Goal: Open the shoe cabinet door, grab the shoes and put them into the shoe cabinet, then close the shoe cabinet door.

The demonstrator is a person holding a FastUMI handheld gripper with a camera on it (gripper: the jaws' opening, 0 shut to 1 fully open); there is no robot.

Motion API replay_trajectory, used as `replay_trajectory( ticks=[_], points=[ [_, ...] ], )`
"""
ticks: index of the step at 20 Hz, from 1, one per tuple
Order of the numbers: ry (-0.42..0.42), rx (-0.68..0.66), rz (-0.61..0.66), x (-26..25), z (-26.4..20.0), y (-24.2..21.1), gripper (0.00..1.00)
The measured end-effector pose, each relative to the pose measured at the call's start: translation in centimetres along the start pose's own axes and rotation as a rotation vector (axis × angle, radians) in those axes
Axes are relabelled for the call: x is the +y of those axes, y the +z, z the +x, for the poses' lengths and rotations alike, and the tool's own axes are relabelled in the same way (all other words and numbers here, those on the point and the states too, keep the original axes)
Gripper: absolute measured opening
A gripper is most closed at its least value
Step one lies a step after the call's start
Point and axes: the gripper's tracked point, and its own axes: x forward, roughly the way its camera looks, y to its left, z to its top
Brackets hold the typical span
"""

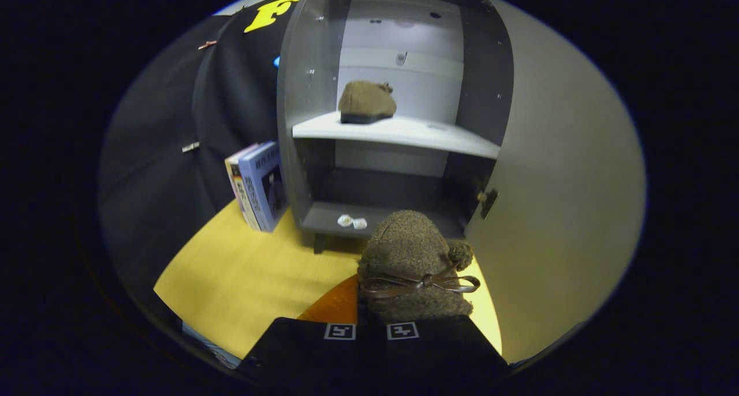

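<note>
A: What is standing open?
B: The grey shoe cabinet [398, 113], its door [554, 211] swinging out right, books [260, 185] leaning beside it.
A: And the shoes?
B: One brown fuzzy shoe [366, 101] is sitting on the white shelf [415, 135]. The gripper [370, 331] is clamping the other shoe [413, 269] between both fingers, just before the bottom compartment.

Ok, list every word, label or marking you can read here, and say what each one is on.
Books beside the shoe cabinet: cover print, too small and blurred to read.
Gripper, shut on the fuzzy brown shoe: two square black-and-white coded tags on its fingers, patterns with no words.
Small white packets on the bottom shelf: no legible print.
The other shoe on the middle shelf carries no text.
</note>
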Motion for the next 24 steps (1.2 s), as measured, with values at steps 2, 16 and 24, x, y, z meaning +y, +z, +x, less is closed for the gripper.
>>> replay_trajectory(
  ticks=[2, 16, 24],
  points=[
    [0.008, -0.011, 0.004, 0.2, -0.4, 2.4, 0.05],
    [-0.01, -0.093, 0.07, -2.9, 4.8, 18.3, 0.05],
    [-0.016, -0.014, 0.082, -7.9, 15.6, 24.5, 0.05]
  ],
)
